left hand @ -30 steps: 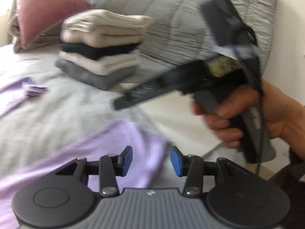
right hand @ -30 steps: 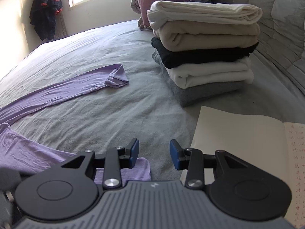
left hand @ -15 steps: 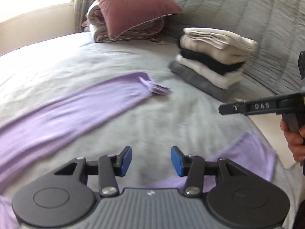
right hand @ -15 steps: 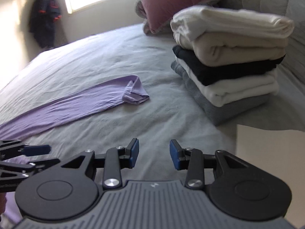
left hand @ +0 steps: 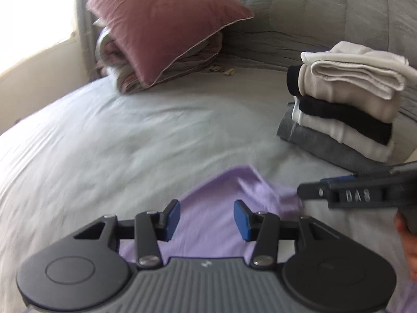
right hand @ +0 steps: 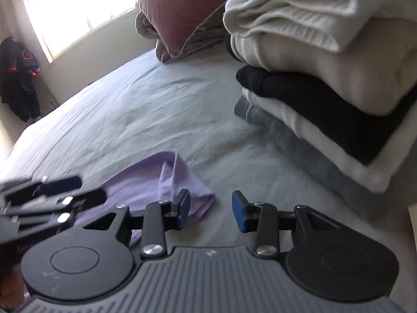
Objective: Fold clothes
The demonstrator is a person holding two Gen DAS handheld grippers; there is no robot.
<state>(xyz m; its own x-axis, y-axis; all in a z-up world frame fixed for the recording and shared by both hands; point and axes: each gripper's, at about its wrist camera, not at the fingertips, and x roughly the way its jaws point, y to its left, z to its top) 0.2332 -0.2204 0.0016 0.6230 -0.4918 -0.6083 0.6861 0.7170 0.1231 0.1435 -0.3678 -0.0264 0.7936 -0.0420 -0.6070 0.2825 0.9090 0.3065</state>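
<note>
A lilac long-sleeved garment lies flat on the pale grey bed, and its sleeve end point(left hand: 234, 190) point(right hand: 159, 180) has a folded-over cuff. My left gripper point(left hand: 207, 216) hovers just above that sleeve, open, with nothing between its blue pads. My right gripper point(right hand: 211, 211) stands open a little to the right of the cuff, over bare sheet. In the left wrist view the right gripper point(left hand: 307, 191) comes in from the right, its tip beside the cuff. In the right wrist view the left gripper point(right hand: 88, 189) shows at the left edge, over the sleeve.
A stack of several folded clothes point(left hand: 344, 109) point(right hand: 325, 78) sits on the bed to the right, close to the right gripper. A maroon pillow point(left hand: 161, 26) lies on bedding at the back against a grey quilted cover point(left hand: 312, 13). A dark jacket point(right hand: 18, 78) hangs by the window.
Both grippers have swept left across the bed to the sleeve's cuff. The left one left the garment's body edge. The right one rolled and came closer to the stack. Both kept the same opening.
</note>
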